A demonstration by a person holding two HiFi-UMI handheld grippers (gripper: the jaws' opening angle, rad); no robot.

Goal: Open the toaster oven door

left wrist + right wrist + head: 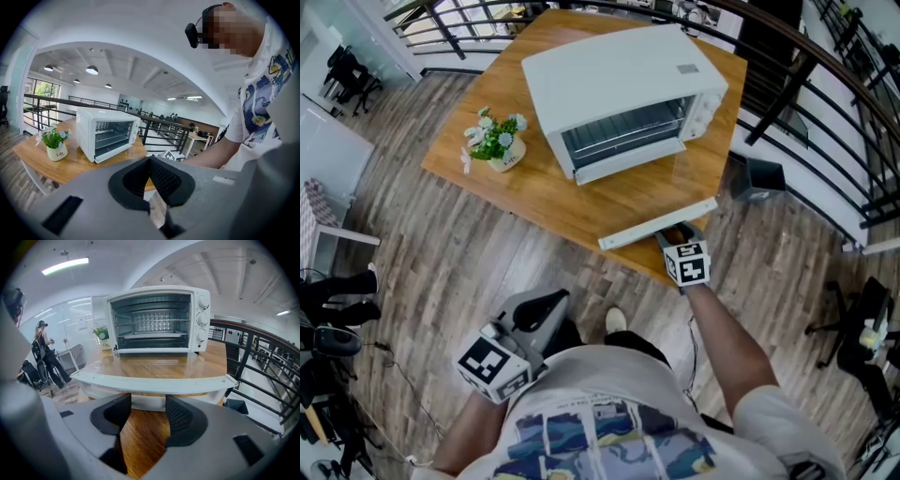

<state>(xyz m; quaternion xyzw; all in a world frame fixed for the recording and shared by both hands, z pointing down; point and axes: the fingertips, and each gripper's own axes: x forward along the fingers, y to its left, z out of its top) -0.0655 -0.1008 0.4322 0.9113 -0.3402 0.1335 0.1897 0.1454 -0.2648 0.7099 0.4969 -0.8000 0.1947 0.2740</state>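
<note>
Two claws are here, and only one is near the toaster oven (619, 89). The oven sits on the wooden table (478, 187). Its door (150, 363) is already all the way down, lying flat in front of the oven. So I think the job is done, or almost done.

The right claw (673, 234) is just in front of the door's handle (656, 225), on the side away from the oven. Its two jaws are spread apart and pinch nothing. The handle runs across just past their tips. I think the claw sits there because that is the spot to pull the door from.

The left claw (546, 305) is far from the oven, close to the person's tummy. Its jaws are pressed together with nothing in them. I think it is held back there because one claw is enough for this door.

The head view shows both claws and the whole table from above. Only the right gripper view shows the racks (152, 326) inside the oven and the knobs (202, 318) beside them up close. The left gripper view shows the flower pot (56, 147) to the left of the oven.
</note>
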